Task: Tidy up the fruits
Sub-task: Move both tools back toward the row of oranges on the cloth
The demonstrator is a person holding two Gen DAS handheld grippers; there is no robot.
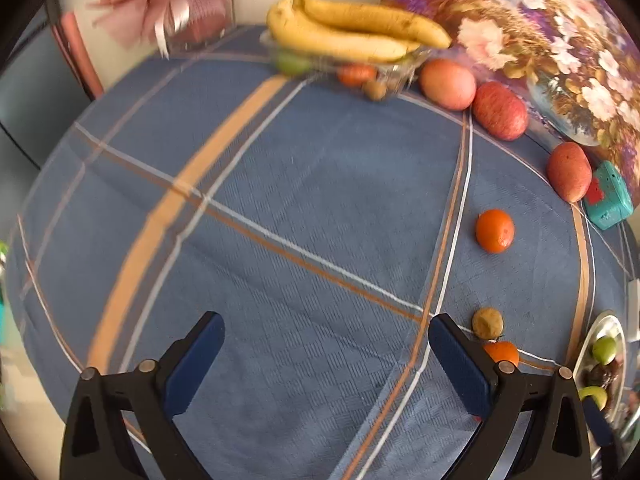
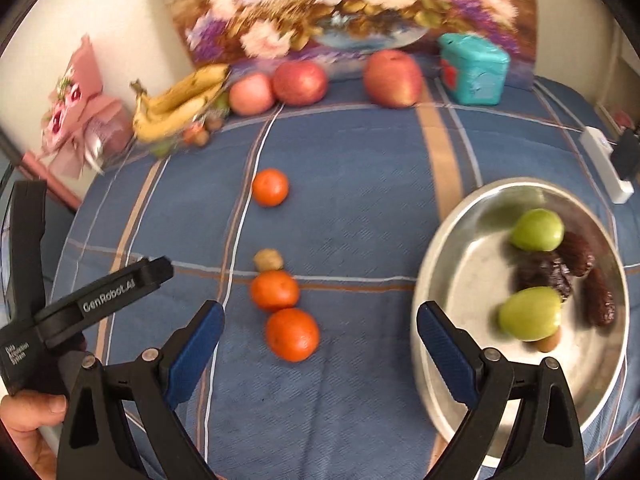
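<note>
Overhead, both grippers (image 1: 326,344) (image 2: 320,336) agape.

The bananas (image 2: 176,100) smear with blur, hiding what may be a clear bowl (image 1: 400,68) beneath.

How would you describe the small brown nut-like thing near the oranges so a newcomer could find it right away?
Start at the metal bowl on the blue plaid cloth, then look left to the line of three oranges. The brown walnut-like nut touches the far side of the middle orange. It is smaller, tan and rough, not orange.
</note>
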